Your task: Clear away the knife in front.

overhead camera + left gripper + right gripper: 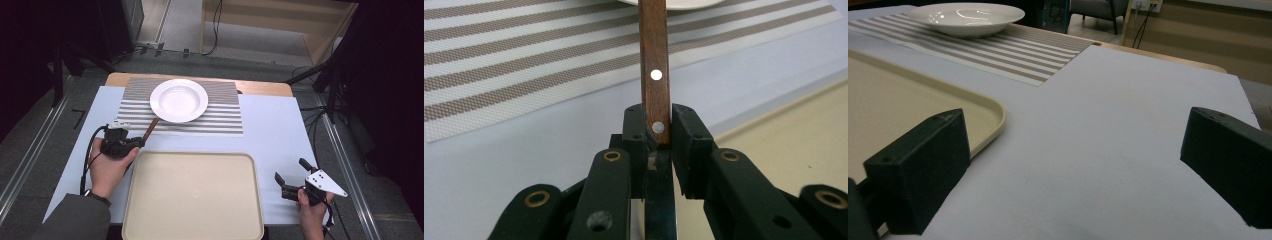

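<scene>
- The white-covered tabletop (280,135) carries everything, with a grey-and-white striped woven placemat (220,117) at its far side.
- A large beige rectangular plastic tray (192,195) sits at the near edge, between the two hands, with nothing on it.
- A round white ceramic plate (179,100) rests on the placemat.
- The left tongs (141,142) are pinching a brown wooden-handled knife with pale rivets (654,75). Its long axis runs straight out from the tongs toward the plate, while the metal blade, probably a table knife's, points back under the hand.
- The right tongs (290,172) stand spread wide and hold nothing, well apart from the knife, so the left hand is far nearer.
</scene>
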Tool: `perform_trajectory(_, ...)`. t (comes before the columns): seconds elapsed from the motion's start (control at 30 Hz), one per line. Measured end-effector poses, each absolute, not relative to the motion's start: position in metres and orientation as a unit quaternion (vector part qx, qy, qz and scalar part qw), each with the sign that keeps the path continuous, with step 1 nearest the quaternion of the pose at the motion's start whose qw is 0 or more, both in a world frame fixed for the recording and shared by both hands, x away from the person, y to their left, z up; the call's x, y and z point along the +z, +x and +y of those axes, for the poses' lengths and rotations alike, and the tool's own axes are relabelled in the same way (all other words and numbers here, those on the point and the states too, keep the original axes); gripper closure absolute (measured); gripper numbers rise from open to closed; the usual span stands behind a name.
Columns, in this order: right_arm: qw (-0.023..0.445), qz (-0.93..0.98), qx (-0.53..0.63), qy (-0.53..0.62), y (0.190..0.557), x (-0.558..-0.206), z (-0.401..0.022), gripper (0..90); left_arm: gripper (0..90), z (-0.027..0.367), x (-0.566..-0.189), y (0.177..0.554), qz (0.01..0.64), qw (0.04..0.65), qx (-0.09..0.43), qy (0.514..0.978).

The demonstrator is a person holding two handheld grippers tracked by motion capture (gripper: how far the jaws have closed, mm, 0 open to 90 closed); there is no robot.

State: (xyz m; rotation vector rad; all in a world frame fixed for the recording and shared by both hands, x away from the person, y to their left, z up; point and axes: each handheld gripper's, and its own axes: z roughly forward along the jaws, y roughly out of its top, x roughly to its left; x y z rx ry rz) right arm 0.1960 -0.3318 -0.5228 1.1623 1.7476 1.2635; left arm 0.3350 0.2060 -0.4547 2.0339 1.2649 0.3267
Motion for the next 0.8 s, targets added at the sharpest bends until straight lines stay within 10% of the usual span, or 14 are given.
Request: perform_trajectory(0.8,0.338,0.670,0.486,0.448,0.195,-0.523,-0.332,0.0,77.0,0.193,-0.456,0.279,0.467,0.374,0.122,0.792)
